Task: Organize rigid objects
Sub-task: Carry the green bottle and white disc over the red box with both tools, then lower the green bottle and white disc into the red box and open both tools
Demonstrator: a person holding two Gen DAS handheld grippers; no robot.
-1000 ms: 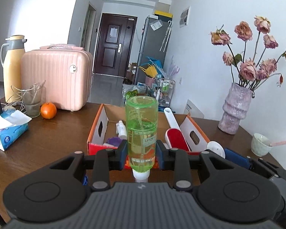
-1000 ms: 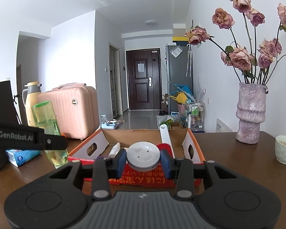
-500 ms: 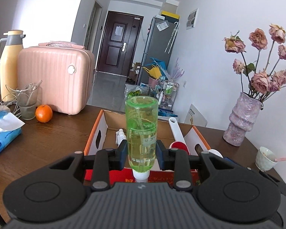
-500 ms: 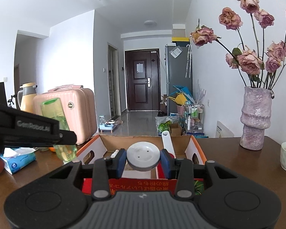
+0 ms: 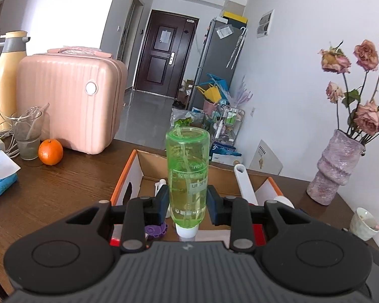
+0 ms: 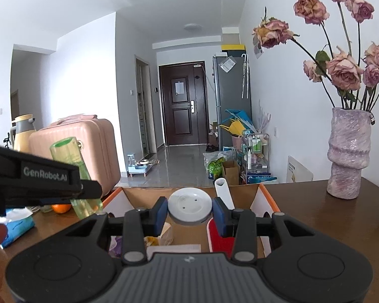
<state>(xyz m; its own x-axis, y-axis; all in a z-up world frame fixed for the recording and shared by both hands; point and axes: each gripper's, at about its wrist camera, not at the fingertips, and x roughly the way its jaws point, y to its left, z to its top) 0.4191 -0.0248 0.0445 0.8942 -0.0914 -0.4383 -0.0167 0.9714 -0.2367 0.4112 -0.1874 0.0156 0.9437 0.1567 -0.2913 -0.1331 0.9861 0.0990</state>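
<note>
Our left gripper (image 5: 188,202) squeezes a green bottle (image 5: 187,176), cap down. Our right gripper (image 6: 189,213) squeezes a white disc (image 6: 190,205). We hold both over the box (image 6: 266,198) on the desk (image 5: 63,189), likely to drop them in. Behind stand a pink case (image 5: 70,101) and vase (image 6: 348,154).

A dark wooden tabletop (image 5: 63,189) carries an open cardboard box (image 5: 136,169) at centre; pink case (image 5: 70,101), orange (image 5: 50,151), glass (image 5: 29,133), tissue pack (image 5: 0,176) at left; vase (image 5: 336,169), cup (image 5: 363,223) at right.

both hand-held grippers carried green bottle (image 5: 187,174) and white disc (image 6: 189,204) over the box (image 5: 128,174).
</note>
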